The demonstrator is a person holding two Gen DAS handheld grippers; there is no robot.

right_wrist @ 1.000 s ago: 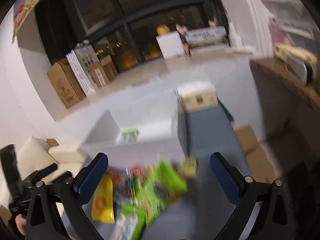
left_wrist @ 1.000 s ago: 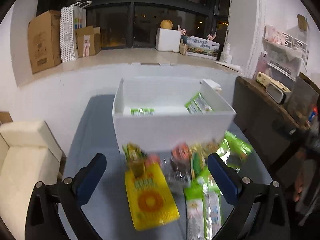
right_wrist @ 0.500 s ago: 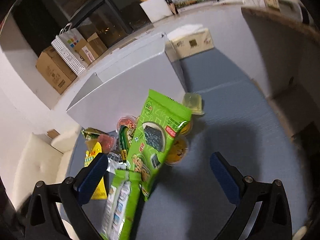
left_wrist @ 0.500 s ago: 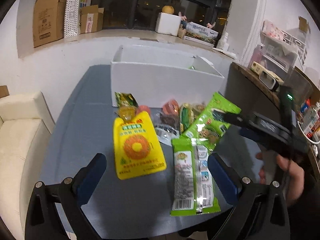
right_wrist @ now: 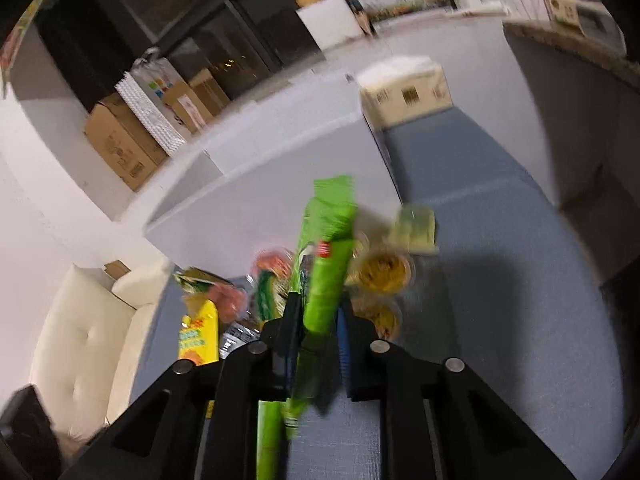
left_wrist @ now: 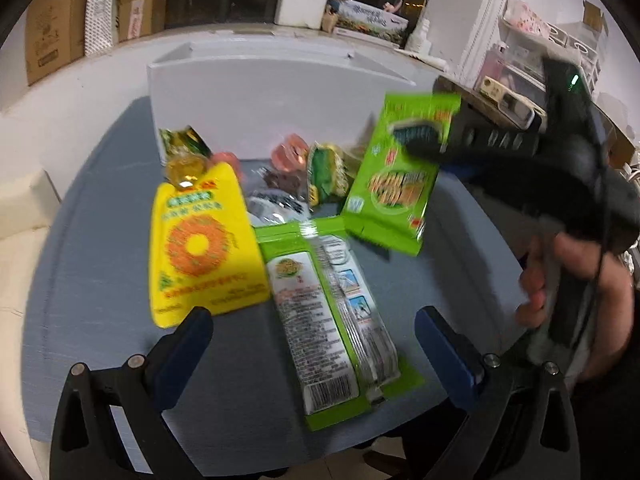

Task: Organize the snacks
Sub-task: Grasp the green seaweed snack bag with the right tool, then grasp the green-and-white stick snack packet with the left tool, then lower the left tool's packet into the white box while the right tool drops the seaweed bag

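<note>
The right tool [right_wrist: 316, 340] is clenched on a green snack packet [left_wrist: 400, 176], lifted clear of the grey-blue table [left_wrist: 96, 264] and hanging tilted in front of the white box [left_wrist: 256, 108]. The left tool [left_wrist: 312, 344] hovers low near the table's front edge, its blue-padded fingers [left_wrist: 444, 352] spread wide and grasping nothing. Between and ahead of them lie a long green noodle packet [left_wrist: 332, 312] and, just beside it, a yellow pouch [left_wrist: 200, 240] with an orange ring. Smaller wrapped sweets and cups sit bunched against the box's front wall, blurred.
</note>
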